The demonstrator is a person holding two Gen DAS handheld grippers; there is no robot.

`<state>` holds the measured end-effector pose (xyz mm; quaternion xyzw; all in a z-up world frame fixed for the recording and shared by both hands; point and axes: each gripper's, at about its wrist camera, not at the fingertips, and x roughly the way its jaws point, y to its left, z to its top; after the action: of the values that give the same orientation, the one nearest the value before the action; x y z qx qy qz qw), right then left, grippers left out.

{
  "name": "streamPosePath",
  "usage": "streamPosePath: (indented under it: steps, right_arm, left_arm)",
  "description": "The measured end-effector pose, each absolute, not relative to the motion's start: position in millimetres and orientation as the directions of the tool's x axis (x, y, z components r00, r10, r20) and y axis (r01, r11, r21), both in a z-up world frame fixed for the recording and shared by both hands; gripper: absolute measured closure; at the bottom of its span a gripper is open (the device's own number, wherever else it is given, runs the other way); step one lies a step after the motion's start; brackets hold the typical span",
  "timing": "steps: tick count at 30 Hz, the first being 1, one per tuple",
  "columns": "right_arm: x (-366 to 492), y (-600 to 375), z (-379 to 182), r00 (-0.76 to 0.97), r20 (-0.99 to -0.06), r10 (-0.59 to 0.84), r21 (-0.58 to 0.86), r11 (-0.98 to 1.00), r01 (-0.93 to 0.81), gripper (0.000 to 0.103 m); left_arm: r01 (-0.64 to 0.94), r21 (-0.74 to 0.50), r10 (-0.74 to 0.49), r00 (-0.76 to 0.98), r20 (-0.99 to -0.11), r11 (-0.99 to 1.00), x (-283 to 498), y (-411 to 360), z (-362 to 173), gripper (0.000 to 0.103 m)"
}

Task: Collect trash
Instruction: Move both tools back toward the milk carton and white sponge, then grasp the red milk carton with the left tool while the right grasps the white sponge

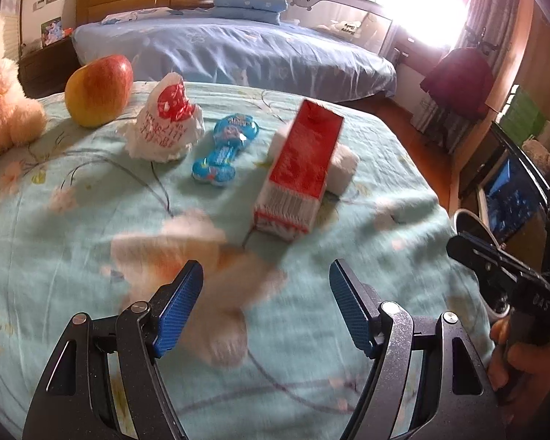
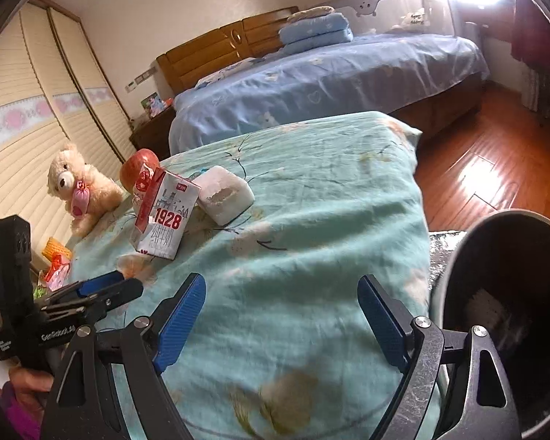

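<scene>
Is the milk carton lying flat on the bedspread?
No, the milk carton stands upright on the green bedspread, beside a white tissue pack.

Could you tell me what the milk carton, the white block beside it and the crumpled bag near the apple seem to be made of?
Milk carton: printed paperboard, smooth coated look, sharp folded edges. White block: probably foam, matte, with a chipped, crumbly patch. Crumpled bag: thin plastic film, crinkled, slightly glossy, red print.
</scene>
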<state>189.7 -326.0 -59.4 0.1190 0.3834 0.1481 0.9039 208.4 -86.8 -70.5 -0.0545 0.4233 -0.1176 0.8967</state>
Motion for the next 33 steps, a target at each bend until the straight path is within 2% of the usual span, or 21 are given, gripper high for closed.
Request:
streamPosePath:
  steps: [5, 6, 7, 8, 15, 21, 27, 29, 32, 33]
  right_arm:
    - [204, -319, -57, 0.651, -0.662, 0.373, 0.317, 0.925, -0.208, 0.017]
    - [209, -316, -57, 0.646, -0.664, 0.376, 0.312, 0.925, -0.217, 0.017]
    - [211, -315, -57, 0.643, -0.666, 0.377, 0.311, 0.925, -0.221, 0.017]
    - [214, -314, -57, 0.640, -0.668, 0.379, 0.311, 0.924, -0.223, 0.017]
    - [235, -293, -60, 0.616, -0.680, 0.398, 0.290, 0.918, -0.272, 0.017]
    - [262, -262, -64, 0.588, -0.702, 0.402, 0.240, 0.910, -0.337, 0.017]
    - [287, -235, -70, 0.571, -0.731, 0.372, 0.164, 0.909, -0.382, 0.017]
    - [294, -231, -75, 0.557, -0.746, 0.364, 0.157, 0.910, -0.383, 0.021]
    - [299, -229, -78, 0.557, -0.758, 0.339, 0.140, 0.919, -0.369, 0.036]
    - [300, -229, -78, 0.559, -0.757, 0.337, 0.139, 0.920, -0.367, 0.046]
  left_arm:
    - [0.184, -0.167, -0.247, 0.640, -0.728, 0.969, 231, -92, -67, 0.031]
    - [0.192, -0.169, -0.253, 0.640, -0.725, 0.967, 235, -93, -67, 0.040]
    - [0.209, -0.178, -0.272, 0.636, -0.722, 0.962, 239, -94, -68, 0.062]
    - [0.220, -0.186, -0.285, 0.626, -0.726, 0.958, 242, -94, -69, 0.070]
    - [0.187, -0.200, -0.273, 0.617, -0.738, 0.962, 232, -66, -65, 0.071]
    - [0.163, -0.183, -0.244, 0.592, -0.768, 0.970, 222, -46, -70, 0.070]
    - [0.120, -0.202, -0.232, 0.605, -0.762, 0.972, 222, -39, -78, 0.068]
    - [0.108, -0.216, -0.236, 0.610, -0.757, 0.970, 224, -39, -79, 0.068]
    - [0.102, -0.225, -0.239, 0.615, -0.751, 0.969, 225, -39, -80, 0.067]
    - [0.100, -0.228, -0.240, 0.613, -0.753, 0.969, 225, -39, -81, 0.067]
